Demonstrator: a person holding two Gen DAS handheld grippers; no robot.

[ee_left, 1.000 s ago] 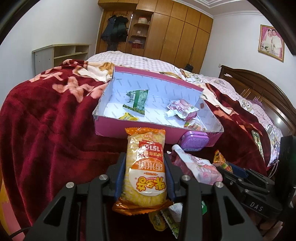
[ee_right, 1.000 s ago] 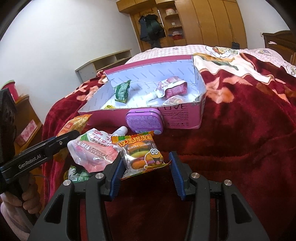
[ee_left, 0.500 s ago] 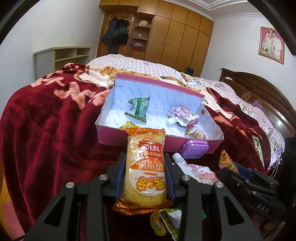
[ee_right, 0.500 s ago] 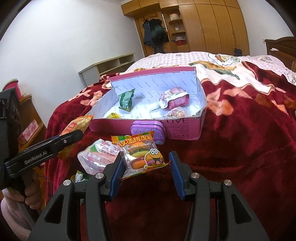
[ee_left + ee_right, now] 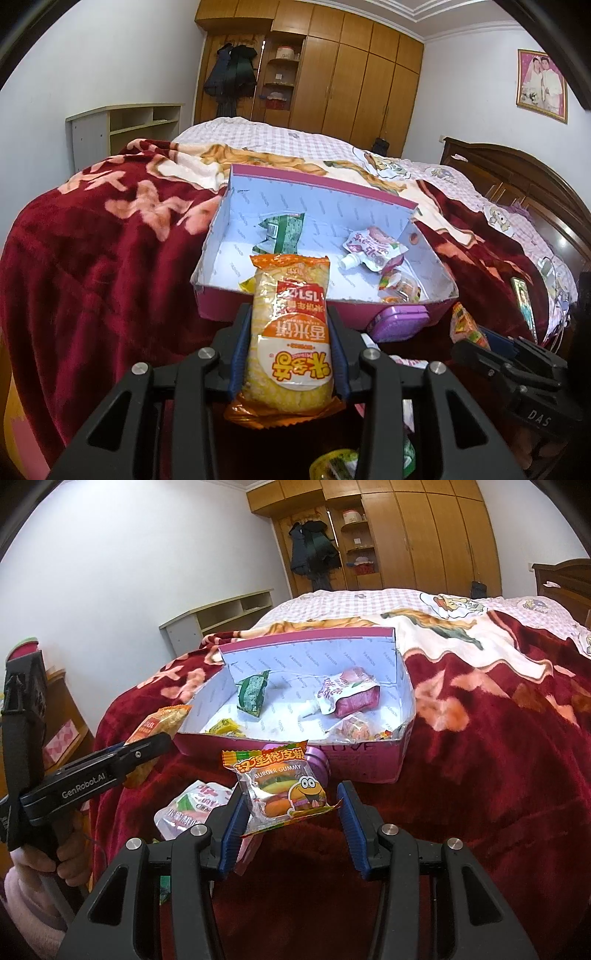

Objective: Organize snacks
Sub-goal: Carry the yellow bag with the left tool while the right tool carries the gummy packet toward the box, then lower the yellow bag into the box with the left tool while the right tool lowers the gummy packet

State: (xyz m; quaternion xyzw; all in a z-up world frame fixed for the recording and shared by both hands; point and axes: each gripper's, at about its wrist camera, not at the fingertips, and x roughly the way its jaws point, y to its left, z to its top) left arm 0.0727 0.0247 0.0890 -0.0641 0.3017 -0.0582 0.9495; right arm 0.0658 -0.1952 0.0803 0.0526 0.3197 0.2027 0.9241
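Note:
My left gripper (image 5: 290, 343) is shut on an orange-yellow rice cracker packet (image 5: 290, 332) and holds it in front of the pink box (image 5: 295, 306). My right gripper (image 5: 290, 812) is shut on a burger gummy packet (image 5: 284, 790), gripped at its edges, above the blanket short of the same box (image 5: 369, 764). The box holds a green packet (image 5: 253, 694), a pink drink pouch (image 5: 347, 694) and small candies (image 5: 354, 727). The left gripper with its packet also shows at the left of the right wrist view (image 5: 147, 749).
A purple tin (image 5: 400, 323) leans on the box's front wall. A pink pouch (image 5: 188, 808) and other loose snacks (image 5: 340, 461) lie on the red blanket (image 5: 480, 775) below the grippers. A phone (image 5: 522, 306) lies at the right. Wardrobes and a low shelf stand behind.
Both grippers have risen with their packets and the view looks further down into the box. The loose snacks on the blanket have dropped lower in view.

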